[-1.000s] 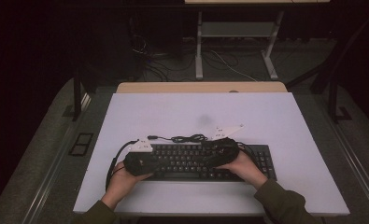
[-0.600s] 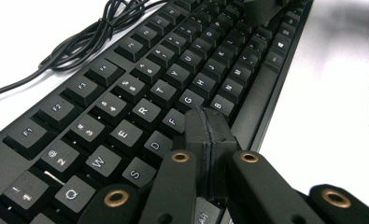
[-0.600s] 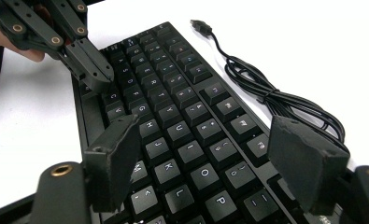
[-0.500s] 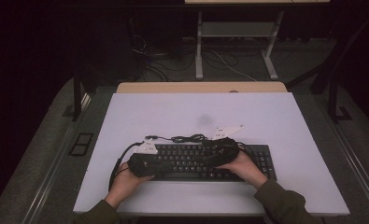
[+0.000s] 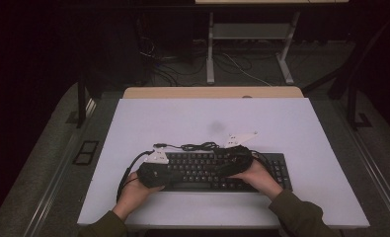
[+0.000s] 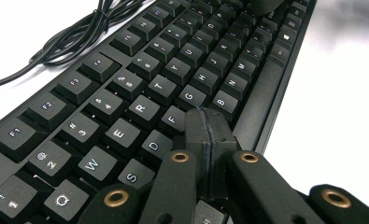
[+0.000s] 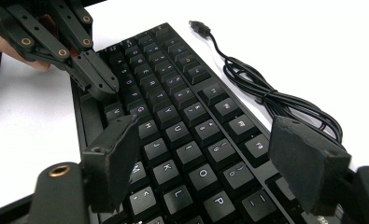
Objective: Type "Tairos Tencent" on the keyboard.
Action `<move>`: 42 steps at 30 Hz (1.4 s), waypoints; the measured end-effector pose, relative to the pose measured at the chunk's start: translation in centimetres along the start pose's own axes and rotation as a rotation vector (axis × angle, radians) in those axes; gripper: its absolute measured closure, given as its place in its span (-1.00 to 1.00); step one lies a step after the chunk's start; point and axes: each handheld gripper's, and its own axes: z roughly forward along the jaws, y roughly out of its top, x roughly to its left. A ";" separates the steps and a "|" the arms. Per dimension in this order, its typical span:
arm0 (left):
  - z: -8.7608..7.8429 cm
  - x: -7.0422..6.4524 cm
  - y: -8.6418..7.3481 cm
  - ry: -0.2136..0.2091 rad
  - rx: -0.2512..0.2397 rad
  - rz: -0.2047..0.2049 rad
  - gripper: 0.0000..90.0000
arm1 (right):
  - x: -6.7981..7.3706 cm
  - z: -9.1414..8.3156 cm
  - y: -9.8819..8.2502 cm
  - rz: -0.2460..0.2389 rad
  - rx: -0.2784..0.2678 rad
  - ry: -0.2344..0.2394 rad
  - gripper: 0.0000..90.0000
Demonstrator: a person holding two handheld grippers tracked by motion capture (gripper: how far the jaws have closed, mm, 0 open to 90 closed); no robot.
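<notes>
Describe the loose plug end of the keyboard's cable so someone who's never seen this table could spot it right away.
Start at the white table and find the black keyboard near its front edge. Behind the keyboard lies a bundled black cable. From that bundle one strand runs left to the plug, a small metal-tipped connector lying alone on bare table, plugged into nothing.
</notes>
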 end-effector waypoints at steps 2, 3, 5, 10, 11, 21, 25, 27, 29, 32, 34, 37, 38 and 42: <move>0.1 0.0 0.0 0.004 0.009 0.001 0.98 | 0.0 0.0 0.0 0.001 0.000 0.000 -0.46; 0.2 0.0 -0.1 0.004 0.011 0.002 0.98 | 0.0 0.0 0.0 0.000 0.000 0.000 -0.46; 0.2 0.1 0.0 0.002 0.013 0.012 0.98 | 0.0 0.0 0.0 -0.003 0.002 0.000 -0.46; 0.2 0.0 0.0 0.004 0.006 0.002 0.98 | 0.0 0.0 0.0 0.000 0.001 0.000 -0.46; 0.1 0.0 0.0 0.004 0.006 0.003 0.98 | 0.1 0.0 0.0 0.001 0.000 0.000 -0.46; -0.3 -0.1 0.3 0.008 -0.010 0.008 0.98 | 0.0 -0.1 0.0 0.001 -0.004 -0.002 -0.46; -0.6 -0.1 0.4 0.013 -0.016 0.013 0.98 | 0.0 -0.1 0.0 0.002 -0.004 -0.002 -0.46; -0.7 0.0 0.5 0.016 -0.023 0.008 0.98 | 0.0 -0.1 0.0 0.002 -0.004 -0.002 -0.47; -0.9 0.1 0.5 0.021 -0.032 0.002 0.98 | 0.0 -0.1 0.0 0.002 -0.004 -0.003 -0.47; -1.0 0.2 0.5 0.025 -0.035 0.000 0.98 | 0.0 -0.1 0.0 0.001 -0.004 -0.003 -0.47; -1.1 0.3 0.5 0.029 -0.035 -0.003 0.98 | 0.0 -0.1 0.0 0.002 -0.005 -0.003 -0.47; -1.2 0.5 0.5 0.032 -0.041 -0.003 0.98 | 0.0 -0.1 0.0 0.002 -0.007 -0.004 -0.47; -1.2 0.5 0.6 0.035 -0.039 -0.001 0.98 | 0.0 -0.1 0.0 0.001 -0.006 -0.004 -0.47; -1.3 0.9 0.7 0.045 -0.045 -0.006 0.98 | 0.0 -0.1 0.0 0.003 -0.004 -0.003 -0.47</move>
